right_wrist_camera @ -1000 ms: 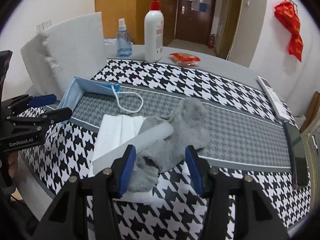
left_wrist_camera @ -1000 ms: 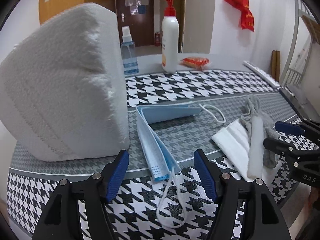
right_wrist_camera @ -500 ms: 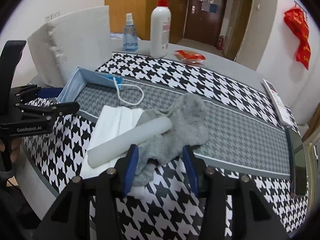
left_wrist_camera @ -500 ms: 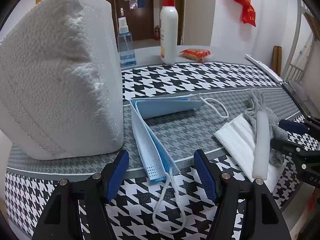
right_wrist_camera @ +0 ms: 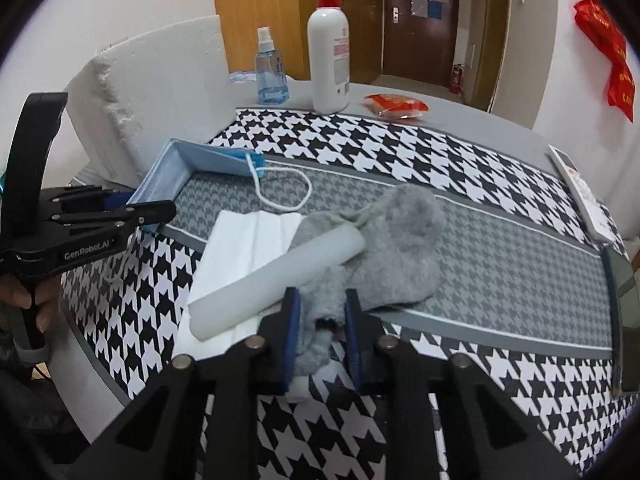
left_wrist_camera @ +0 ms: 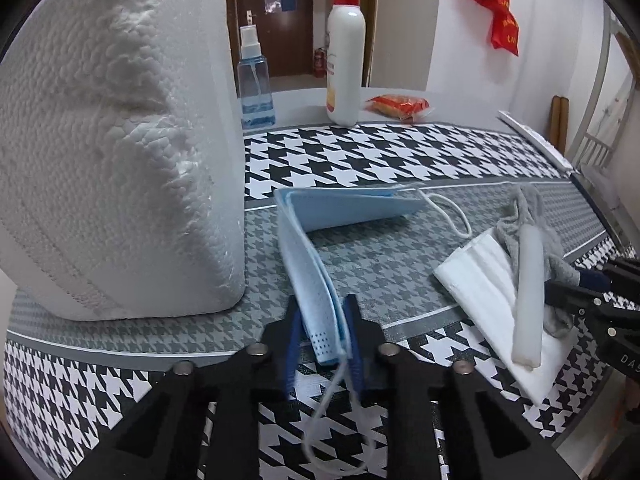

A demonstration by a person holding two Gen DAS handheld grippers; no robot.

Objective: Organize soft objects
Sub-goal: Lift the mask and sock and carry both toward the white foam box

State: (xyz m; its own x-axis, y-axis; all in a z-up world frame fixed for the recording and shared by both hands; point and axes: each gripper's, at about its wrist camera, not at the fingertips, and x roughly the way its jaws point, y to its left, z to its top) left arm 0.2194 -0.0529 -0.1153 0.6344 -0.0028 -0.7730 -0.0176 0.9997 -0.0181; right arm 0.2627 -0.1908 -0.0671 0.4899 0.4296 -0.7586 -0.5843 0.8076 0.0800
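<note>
On the table edge, L gripper [left_wrist_camera: 322, 334] jaws closing on blue mask [left_wrist_camera: 316, 276], R gripper [right_wrist_camera: 320, 322] jaws on grey sock [right_wrist_camera: 396, 248].

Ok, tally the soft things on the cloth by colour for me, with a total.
Blue: 1, the face mask, between the left gripper fingers as they close.
White: 3, the folded mask, foam tube and foam block.
Grey: 1, the sock, between the closing right gripper fingers.
Total: 5

Black-and-white houndstooth tablecloth [right_wrist_camera: 460, 152] (grey band through the middle), pale blue mask [left_wrist_camera: 308, 276], grey sock [right_wrist_camera: 400, 248]
</note>
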